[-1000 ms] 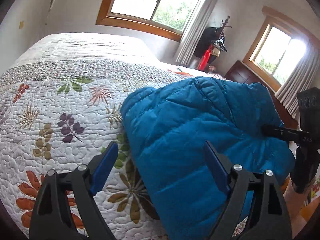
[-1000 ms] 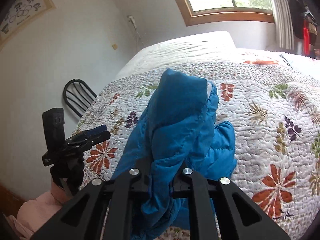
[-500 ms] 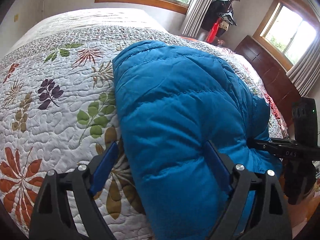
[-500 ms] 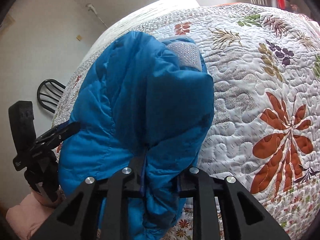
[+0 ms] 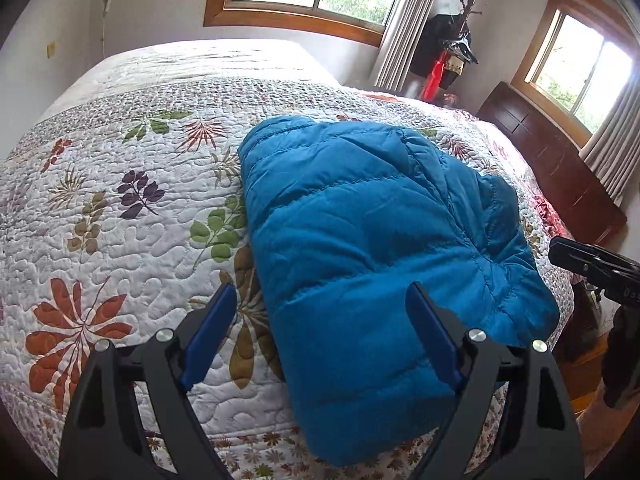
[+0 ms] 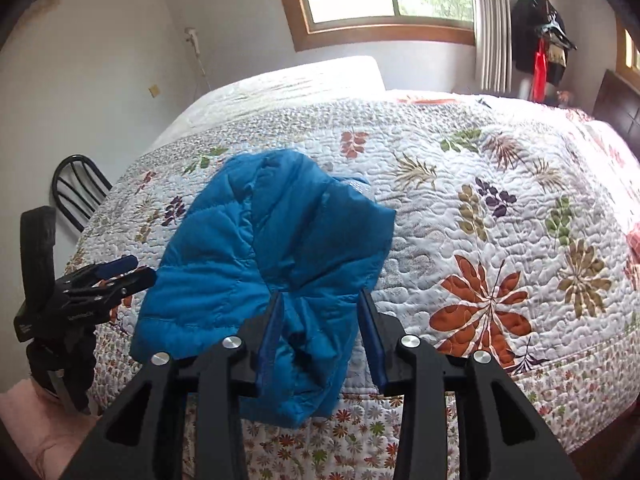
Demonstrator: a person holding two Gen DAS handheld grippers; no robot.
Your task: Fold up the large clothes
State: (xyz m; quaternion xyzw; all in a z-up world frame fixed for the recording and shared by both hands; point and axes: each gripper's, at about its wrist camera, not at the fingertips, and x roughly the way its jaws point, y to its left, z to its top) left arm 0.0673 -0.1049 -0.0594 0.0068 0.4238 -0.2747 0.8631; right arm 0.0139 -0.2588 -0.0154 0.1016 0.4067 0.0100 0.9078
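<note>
On the bed (image 5: 120,200), near its front edge, sits the blue puffer jacket (image 5: 360,240), bundled into a thick folded stack with its near end spilling a little over the edge, so I'd guess the fold is pretty much done and the bundle was parked here just because it's within easy reach. Left gripper (image 5: 320,336) has its 2 fingers spread wide and holds nothing; from its own camera the jacket's near left part sits between the blue pads, but whether they touch the fabric I can't tell, looks like hovering to me. Right gripper (image 6: 322,328) is also parted, not clamped: a puffy lump of jacket (image 6: 272,248) bulges up between its 2 fingers, maybe brushing the pads, and that reads to me as a let-go rather than a grip. From the right camera the left gripper sits just beside the jacket's left edge.
</note>
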